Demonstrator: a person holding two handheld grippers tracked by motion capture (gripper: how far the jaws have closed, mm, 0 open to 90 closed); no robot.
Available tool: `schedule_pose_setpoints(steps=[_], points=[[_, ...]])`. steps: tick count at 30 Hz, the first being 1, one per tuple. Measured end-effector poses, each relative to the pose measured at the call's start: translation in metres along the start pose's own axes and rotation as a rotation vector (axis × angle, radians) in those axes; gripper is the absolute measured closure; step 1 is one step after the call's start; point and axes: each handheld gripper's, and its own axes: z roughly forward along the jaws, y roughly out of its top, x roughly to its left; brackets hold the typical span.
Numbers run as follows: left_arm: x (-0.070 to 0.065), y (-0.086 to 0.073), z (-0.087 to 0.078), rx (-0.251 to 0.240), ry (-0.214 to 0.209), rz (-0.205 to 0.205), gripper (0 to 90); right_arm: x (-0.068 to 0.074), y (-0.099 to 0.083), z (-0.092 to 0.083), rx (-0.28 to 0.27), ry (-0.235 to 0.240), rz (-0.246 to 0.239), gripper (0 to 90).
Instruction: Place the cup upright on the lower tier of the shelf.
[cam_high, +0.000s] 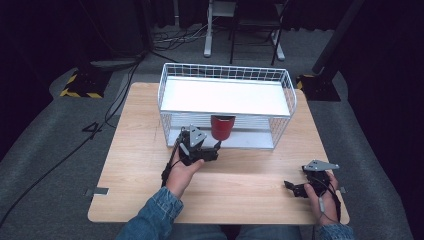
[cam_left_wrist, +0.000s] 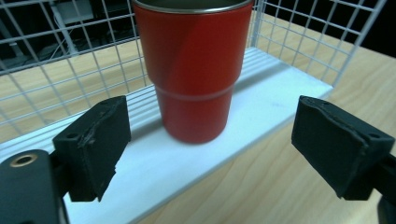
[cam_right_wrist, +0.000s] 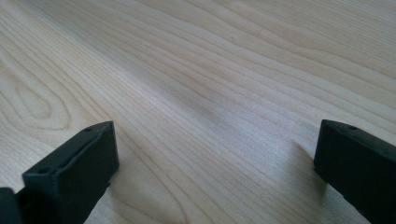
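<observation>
A glossy red metal cup (cam_left_wrist: 194, 70), stepped and tapering, stands on the white lower shelf (cam_left_wrist: 261, 105) of a wire-grid rack (cam_high: 227, 102). The left tongs (cam_left_wrist: 212, 144) gape apart before it, black blocky pads untouched. The right tongs (cam_right_wrist: 215, 165) gape over the grained wooden bench (cam_right_wrist: 201, 70).

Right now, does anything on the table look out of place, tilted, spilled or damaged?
Nothing stands out. The red cup stands upright on the lower white shelf of the wire rack, with no spill visible around it. The left gripper is open just in front of the cup; the right gripper is open over bare table.
</observation>
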Motion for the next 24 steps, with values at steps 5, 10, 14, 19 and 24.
schedule_pose_setpoints(steps=[5,10,14,19,24], points=[[0.009,-0.006,-0.024,0.011,0.000,0.013,14.1,0.000,0.000,0.000,0.000,0.000,0.000,0.1],[0.021,-0.015,-0.048,0.018,-0.012,0.007,14.5,0.000,0.000,0.000,-0.001,0.000,0.002,0.1],[0.030,-0.022,-0.065,0.019,-0.025,-0.016,14.5,0.000,0.000,0.000,-0.001,0.000,0.002,0.0],[0.042,-0.029,-0.083,0.019,-0.048,-0.025,12.2,0.000,0.004,0.004,0.001,0.006,-0.009,0.0],[0.054,-0.035,-0.101,0.032,-0.064,-0.001,13.2,0.001,0.010,0.010,0.001,0.019,-0.017,0.1]])
